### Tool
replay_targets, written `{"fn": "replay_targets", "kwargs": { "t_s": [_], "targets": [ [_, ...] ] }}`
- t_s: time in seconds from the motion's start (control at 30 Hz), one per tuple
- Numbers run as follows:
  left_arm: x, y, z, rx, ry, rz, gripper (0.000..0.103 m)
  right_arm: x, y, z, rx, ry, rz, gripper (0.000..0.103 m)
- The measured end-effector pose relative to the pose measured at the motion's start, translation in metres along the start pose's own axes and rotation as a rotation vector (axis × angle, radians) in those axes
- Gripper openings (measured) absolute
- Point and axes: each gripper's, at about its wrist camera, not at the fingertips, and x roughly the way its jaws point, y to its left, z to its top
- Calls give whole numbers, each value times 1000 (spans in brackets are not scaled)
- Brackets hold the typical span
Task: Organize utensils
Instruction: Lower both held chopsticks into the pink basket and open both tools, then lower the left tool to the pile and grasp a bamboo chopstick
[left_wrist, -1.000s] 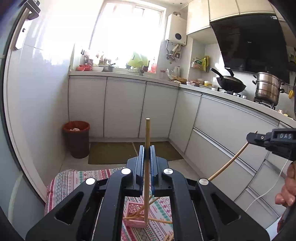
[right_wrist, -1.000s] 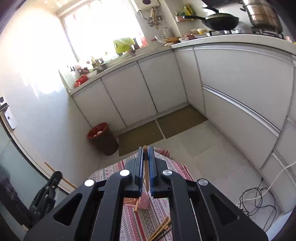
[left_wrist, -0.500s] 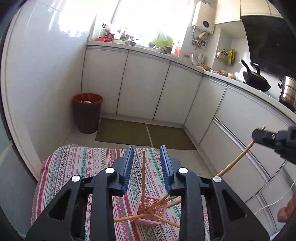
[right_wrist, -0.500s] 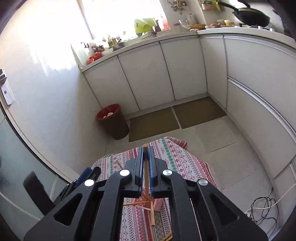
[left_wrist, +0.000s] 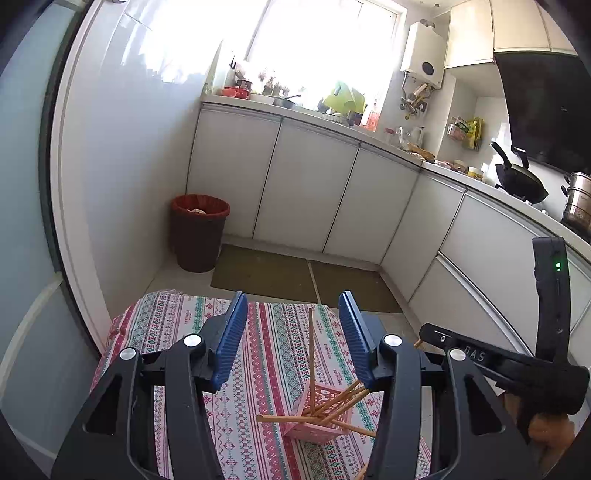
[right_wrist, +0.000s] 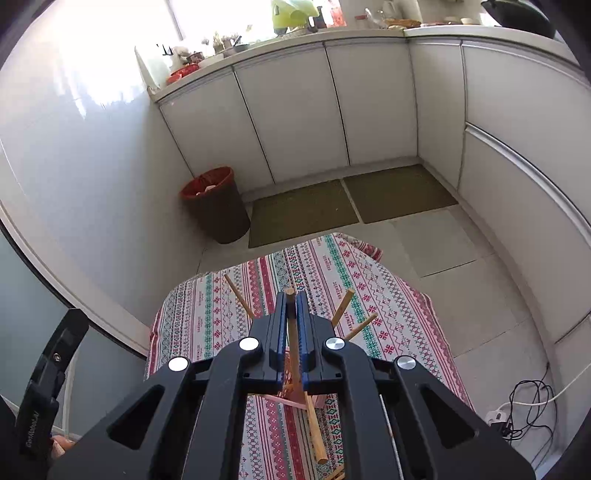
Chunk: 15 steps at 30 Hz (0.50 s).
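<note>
Chopsticks (left_wrist: 325, 406) stand in the pink holder (left_wrist: 314, 421); above it our left gripper (left_wrist: 291, 336) gapes wide, while our right gripper (right_wrist: 290, 317) clamps one chopstick (right_wrist: 293, 343) upright.

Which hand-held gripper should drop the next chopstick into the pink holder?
Right. The right hand-held gripper is shut on a chopstick directly above the pink holder. The left hand-held gripper is open and empty.
</note>
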Motion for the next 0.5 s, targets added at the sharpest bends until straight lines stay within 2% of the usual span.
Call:
{"fn": "replay_targets", "kwargs": {
  "t_s": [0.07, 0.2, 0.3, 0.37, 0.4, 0.5],
  "targets": [
    [0, -1, 0, 6, 7, 3, 48, 1, 0, -3, 6, 12, 0, 10],
    [-2, -3, -2, 19, 25, 8, 54, -10, 1, -8, -19, -17, -31, 28],
    [-3, -9, -6, 46, 45, 11, 63, -23, 1, -16, -73, -43, -81, 33],
    [-3, -16, -12, 76, 66, 13, 66, -30, 0, -25, -102, -60, -116, 42],
    [-3, -19, -15, 97, 80, 17, 68, -34, -1, -29, -109, -74, -131, 51],
    [-5, -28, -27, 139, 94, 48, 81, -51, -7, -43, -129, -152, -213, 68]
  ]
}}
